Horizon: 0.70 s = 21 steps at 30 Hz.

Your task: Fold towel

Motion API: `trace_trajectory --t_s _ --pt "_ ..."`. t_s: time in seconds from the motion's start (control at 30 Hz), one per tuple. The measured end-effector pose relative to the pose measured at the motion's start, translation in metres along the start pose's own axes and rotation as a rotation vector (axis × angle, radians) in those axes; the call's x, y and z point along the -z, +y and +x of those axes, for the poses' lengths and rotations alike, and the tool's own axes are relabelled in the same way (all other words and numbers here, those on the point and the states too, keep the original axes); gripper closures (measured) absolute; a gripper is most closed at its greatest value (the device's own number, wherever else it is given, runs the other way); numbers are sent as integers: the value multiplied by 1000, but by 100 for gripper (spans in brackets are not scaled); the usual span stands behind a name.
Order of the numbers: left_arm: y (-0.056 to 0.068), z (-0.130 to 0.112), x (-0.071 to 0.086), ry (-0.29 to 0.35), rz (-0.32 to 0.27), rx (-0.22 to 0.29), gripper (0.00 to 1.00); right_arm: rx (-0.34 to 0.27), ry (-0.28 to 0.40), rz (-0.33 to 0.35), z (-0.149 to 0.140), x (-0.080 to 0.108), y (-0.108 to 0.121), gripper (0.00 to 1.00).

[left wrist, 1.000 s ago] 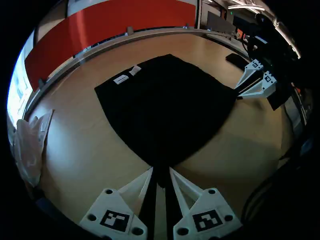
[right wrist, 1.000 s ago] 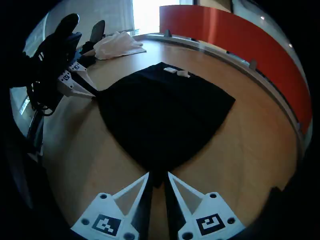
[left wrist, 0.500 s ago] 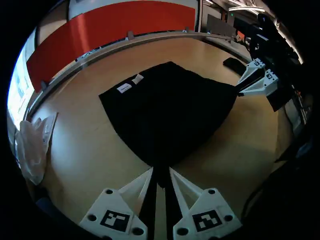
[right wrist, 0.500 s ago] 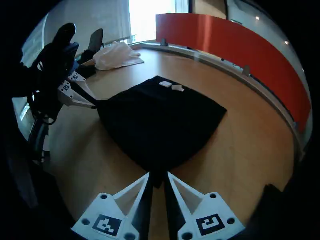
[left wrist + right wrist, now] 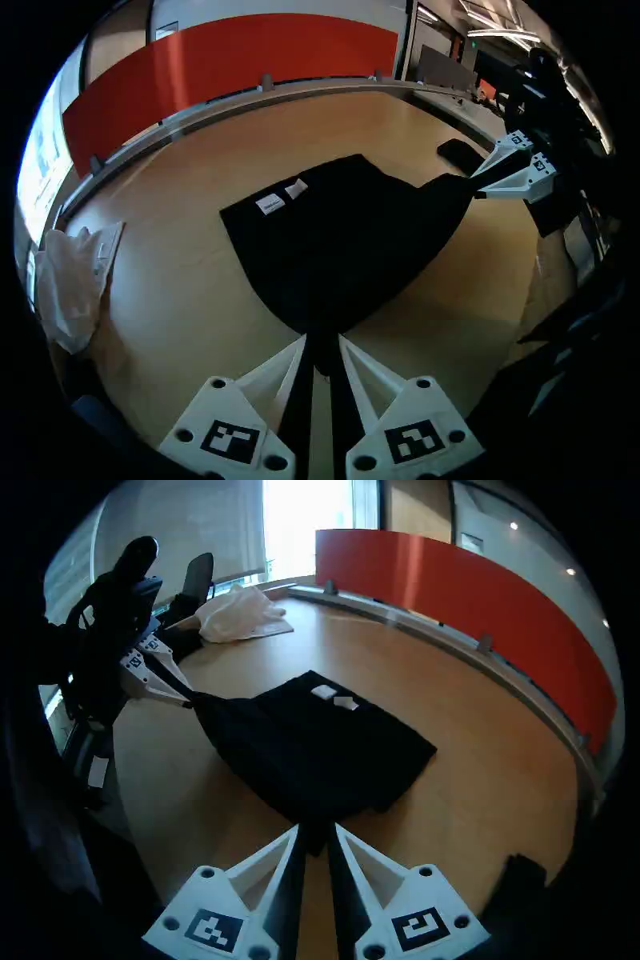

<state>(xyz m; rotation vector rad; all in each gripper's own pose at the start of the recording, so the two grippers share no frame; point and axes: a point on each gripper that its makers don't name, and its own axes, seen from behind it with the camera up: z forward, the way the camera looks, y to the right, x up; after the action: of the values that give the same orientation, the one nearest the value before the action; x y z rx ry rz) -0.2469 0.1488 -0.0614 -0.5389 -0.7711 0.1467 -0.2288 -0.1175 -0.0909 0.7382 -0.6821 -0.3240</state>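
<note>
This looked like an office: a long pale wooden worktop [image 5: 480, 744] carried a red divider screen [image 5: 480, 600] along its far edge, a black chair [image 5: 196, 572] stood near a bright window [image 5: 304, 520], and strip lights [image 5: 496, 32] lined the ceiling.

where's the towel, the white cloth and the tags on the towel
towel [image 5: 344, 240]: left gripper view, middle of the black fabric
white cloth [image 5: 236, 612]: right gripper view, centre of the heap
tag [image 5: 324, 692]: right gripper view, the left of two white tags
</note>
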Motion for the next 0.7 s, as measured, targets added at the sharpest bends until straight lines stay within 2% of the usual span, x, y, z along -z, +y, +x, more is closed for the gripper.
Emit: trace_trajectory --t_s 0.37,0.7 --pt "13 9 26 -3 -10 33 88 18 5 23 8 24 -6 82" --pt "16 8 38 -8 -15 37 88 27 0 50 8 37 -23 82"
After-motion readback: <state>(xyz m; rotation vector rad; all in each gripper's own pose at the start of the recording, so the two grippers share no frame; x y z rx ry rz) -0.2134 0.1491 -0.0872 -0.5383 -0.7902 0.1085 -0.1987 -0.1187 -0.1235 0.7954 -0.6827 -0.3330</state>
